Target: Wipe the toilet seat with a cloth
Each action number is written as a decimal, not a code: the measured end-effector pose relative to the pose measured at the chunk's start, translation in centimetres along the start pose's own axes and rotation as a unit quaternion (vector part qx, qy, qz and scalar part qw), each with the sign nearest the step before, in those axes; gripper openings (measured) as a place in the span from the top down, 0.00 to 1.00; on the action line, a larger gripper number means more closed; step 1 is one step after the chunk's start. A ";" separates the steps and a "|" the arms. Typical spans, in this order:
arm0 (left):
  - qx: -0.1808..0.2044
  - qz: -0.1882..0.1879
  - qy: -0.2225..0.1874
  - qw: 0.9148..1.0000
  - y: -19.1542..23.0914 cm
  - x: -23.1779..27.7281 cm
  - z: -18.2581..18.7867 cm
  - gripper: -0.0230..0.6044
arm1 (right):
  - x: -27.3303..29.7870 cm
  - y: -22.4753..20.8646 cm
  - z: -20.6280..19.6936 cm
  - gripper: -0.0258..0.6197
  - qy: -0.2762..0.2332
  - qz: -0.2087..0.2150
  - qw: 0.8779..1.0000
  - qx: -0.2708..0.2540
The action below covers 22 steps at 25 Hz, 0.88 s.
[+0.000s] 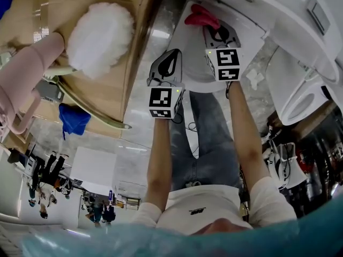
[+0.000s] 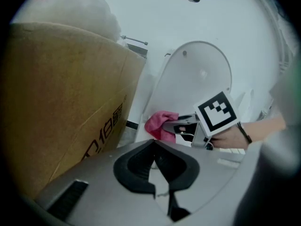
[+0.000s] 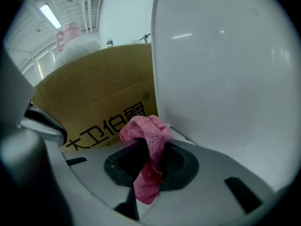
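The right gripper (image 1: 208,28) pinches a pink cloth (image 3: 146,135) between its jaws: one bunch sticks up past the tips and a tail hangs down behind the pads. In the head view the cloth sits at the foot of the raised toilet lid (image 3: 225,69), just in front of it and on the side toward the cardboard box (image 3: 103,93). Whether the cloth already touches the toilet seat (image 1: 188,47) cannot be told; it is at least very close to it.

The left gripper (image 2: 156,168) has its jaws pressed together with nothing between them. It hangs farther out from the lid than the right one, toward the person and nearer the box, and its camera looks across at the right gripper and the cloth.

The relation the wipe turns on is this: the seat stretches away from the lid's foot toward the person, so the unwiped run appears to lie behind the cloth, on the near side. The right gripper is plainly the nearer hand and the one carrying the cloth. A stroke would most likely need the cloth pressed down flat and drawn out from the lid along the rim, with the free tail kept from dropping into the bowl
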<state>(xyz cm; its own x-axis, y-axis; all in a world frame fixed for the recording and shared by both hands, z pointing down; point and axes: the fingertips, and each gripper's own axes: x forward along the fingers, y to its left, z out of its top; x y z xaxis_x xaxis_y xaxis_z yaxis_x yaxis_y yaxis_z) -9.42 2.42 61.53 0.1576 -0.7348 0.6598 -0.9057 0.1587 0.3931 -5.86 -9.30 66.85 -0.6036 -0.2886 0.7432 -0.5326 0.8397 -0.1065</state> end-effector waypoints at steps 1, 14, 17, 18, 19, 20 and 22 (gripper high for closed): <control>-0.001 -0.001 0.000 1.000 0.0 0.0 0.0 0.95 | 0.5 0.3 -0.1 0.88 -0.001 0.003 1.000 -0.007; -0.007 -0.003 0.013 1.000 0.8 -1.4 -2.2 0.95 | 4.4 4.9 -5.0 0.87 0.052 0.070 0.995 -0.057; -0.007 -0.006 0.014 1.000 0.8 -1.7 -2.6 0.95 | 4.5 5.1 -5.2 0.87 0.046 0.068 0.995 -0.059; -0.008 -0.007 0.014 1.000 0.8 -1.8 -2.8 0.95 | 4.5 5.2 -5.2 0.87 0.044 0.068 0.995 -0.059; -0.009 -0.007 0.015 1.000 0.8 -2.0 -2.9 0.95 | 4.5 5.3 -5.3 0.87 0.044 0.070 0.995 -0.062; -0.010 -0.008 0.016 1.000 0.8 -2.1 -3.1 0.95 | 4.4 5.5 -5.4 0.87 0.045 0.073 0.994 -0.066; -0.010 -0.009 0.018 1.000 0.8 -2.5 -3.5 0.95 | 4.3 6.2 -5.8 0.88 0.048 0.080 0.993 -0.077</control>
<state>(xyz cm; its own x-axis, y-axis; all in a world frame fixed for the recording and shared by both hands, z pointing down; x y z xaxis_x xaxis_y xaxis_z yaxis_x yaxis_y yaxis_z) -9.16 6.67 62.48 0.1891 -0.7134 0.6747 -0.8948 0.1579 0.4177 -8.26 -2.68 73.18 -0.6095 -0.1064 0.7856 -0.3328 0.9338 -0.1317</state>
